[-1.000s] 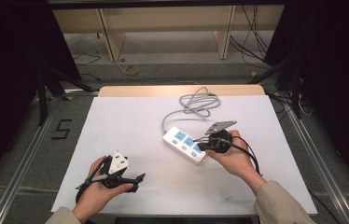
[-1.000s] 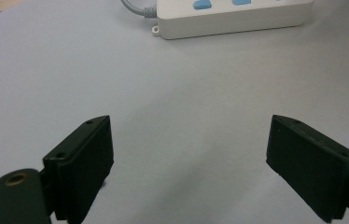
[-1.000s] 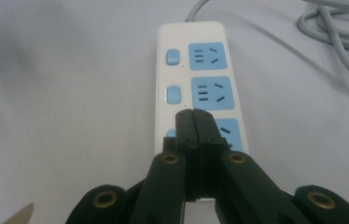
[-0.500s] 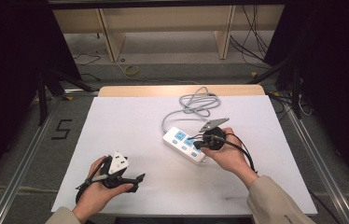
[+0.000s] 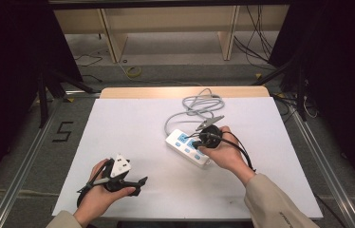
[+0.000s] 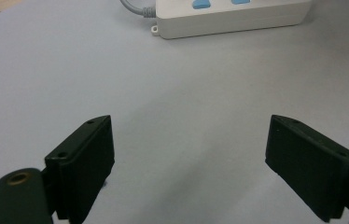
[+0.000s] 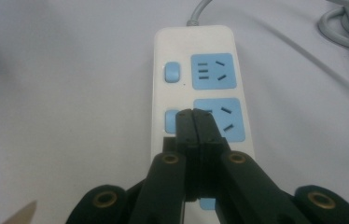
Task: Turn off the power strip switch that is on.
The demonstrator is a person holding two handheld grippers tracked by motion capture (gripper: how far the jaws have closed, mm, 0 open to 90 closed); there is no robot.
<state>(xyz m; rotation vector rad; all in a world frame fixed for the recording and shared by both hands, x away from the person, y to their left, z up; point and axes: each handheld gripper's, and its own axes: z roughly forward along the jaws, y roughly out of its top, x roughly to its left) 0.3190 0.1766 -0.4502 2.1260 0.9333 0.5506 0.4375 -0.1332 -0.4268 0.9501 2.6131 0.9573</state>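
A white power strip [image 5: 187, 147] with blue sockets lies on the white table top, right of the middle. Its grey cord [image 5: 199, 104] coils behind it. My right gripper [image 5: 195, 141] is over the strip with its jaws pressed together and nothing between them. In the right gripper view its tips [image 7: 194, 114] lie at the edge of the second blue switch [image 7: 170, 119] of the strip [image 7: 200, 42]; whether they touch it I cannot tell. My left gripper [image 5: 140, 181] rests near the front left, and its jaws [image 6: 191, 163] stand wide apart over bare table, facing the strip [image 6: 233, 18].
The white sheet [image 5: 133, 123] covers the table, with a wooden edge [image 5: 180, 91] at the back. Metal rails [image 5: 28, 156] run along both sides. Shelving and loose cables lie on the floor beyond the table.
My right gripper has moved left and a little forward, from beside the strip's end to over its switches. The left hand has stayed where it was.
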